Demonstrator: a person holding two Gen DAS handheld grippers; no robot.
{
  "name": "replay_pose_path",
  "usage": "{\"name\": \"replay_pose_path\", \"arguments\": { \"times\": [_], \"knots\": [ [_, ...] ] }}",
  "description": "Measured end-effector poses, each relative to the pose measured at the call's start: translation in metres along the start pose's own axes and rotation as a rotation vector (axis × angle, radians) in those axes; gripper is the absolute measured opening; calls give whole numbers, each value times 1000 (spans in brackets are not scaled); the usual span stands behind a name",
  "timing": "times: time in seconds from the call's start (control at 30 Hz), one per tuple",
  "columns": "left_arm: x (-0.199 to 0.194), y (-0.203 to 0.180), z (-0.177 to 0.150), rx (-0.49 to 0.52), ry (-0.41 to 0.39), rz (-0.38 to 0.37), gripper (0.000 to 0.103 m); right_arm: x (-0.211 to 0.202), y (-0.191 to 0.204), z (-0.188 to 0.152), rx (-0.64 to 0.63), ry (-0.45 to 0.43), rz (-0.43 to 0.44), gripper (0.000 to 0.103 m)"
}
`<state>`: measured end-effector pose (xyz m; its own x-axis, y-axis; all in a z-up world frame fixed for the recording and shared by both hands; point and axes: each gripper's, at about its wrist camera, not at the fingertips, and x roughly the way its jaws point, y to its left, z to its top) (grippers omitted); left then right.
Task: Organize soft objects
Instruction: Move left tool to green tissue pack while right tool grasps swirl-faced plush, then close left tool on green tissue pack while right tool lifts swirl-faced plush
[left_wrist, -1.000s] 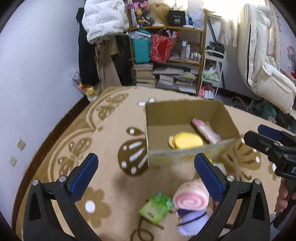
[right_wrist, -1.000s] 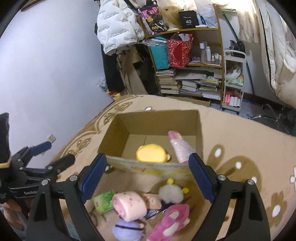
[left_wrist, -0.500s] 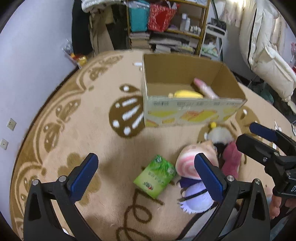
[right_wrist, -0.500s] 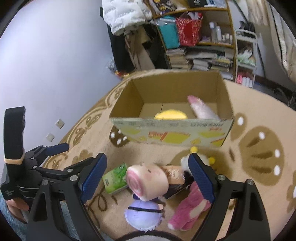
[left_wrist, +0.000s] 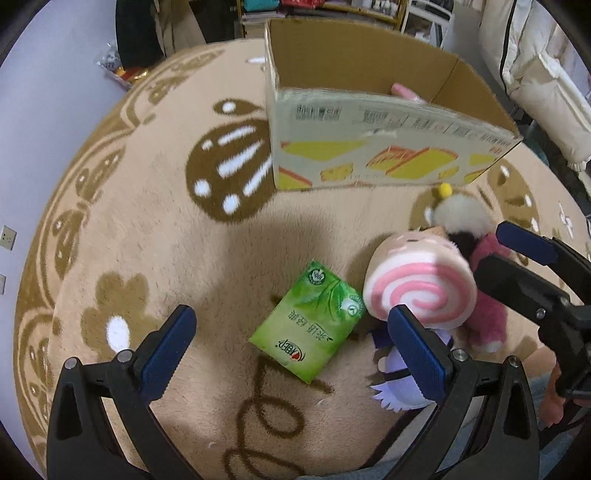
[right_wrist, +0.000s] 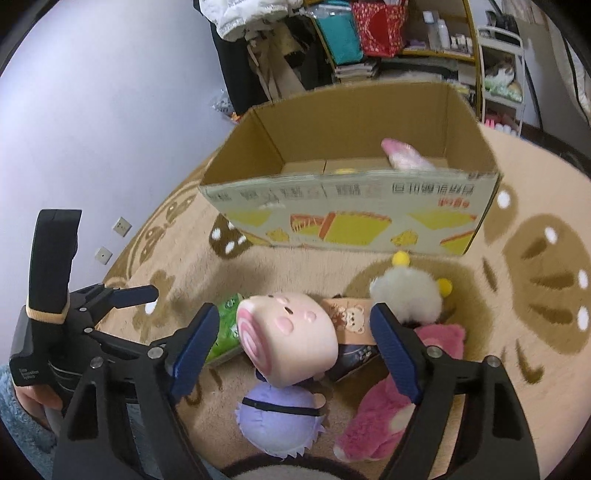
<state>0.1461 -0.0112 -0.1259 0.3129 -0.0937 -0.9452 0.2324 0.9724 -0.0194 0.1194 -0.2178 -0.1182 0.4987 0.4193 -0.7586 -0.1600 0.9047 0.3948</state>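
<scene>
A pink swirl roll plush lies on the carpet in a heap with a purple plush, a pink bear plush, a white fluffy plush and a small bear-print box. My right gripper hangs over the roll. Its jaws are closing with the roll between them, and the pads stand clear of it. My left gripper is open above a green tissue pack, without touching it. The cardboard box behind the heap holds a pink plush and a yellow one.
The toys lie on a beige patterned carpet. A shelf unit with books and bags stands against the far wall, and a white padded chair is at the right. Wall sockets sit low on the left wall.
Both grippers have sunk towards the carpet and tipped downward, so the toys and tissue pack look larger. The right gripper's jaws have narrowed a little around the roll plush.
</scene>
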Motion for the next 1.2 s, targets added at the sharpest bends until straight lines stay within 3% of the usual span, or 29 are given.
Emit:
{"name": "replay_pose_path", "arguments": {
  "times": [0.27,0.33,0.4,0.67,0.93,1.2],
  "knots": [
    [24,9,5,-41,81,-27,102,24,-7,-5,31,40,46,83],
    [30,10,6,-51,98,-41,102,31,-9,-6,41,54,51,70],
    [36,9,7,-58,116,-52,102,35,-9,-6,38,59,50,65],
    [54,12,9,-108,155,-100,102,41,-8,-5,43,57,33,57],
    [53,11,7,-101,133,-89,102,38,-2,-6,34,40,23,37],
    [52,6,2,-72,148,-74,101,25,-2,-4,23,7,13,32]
  ]
}}
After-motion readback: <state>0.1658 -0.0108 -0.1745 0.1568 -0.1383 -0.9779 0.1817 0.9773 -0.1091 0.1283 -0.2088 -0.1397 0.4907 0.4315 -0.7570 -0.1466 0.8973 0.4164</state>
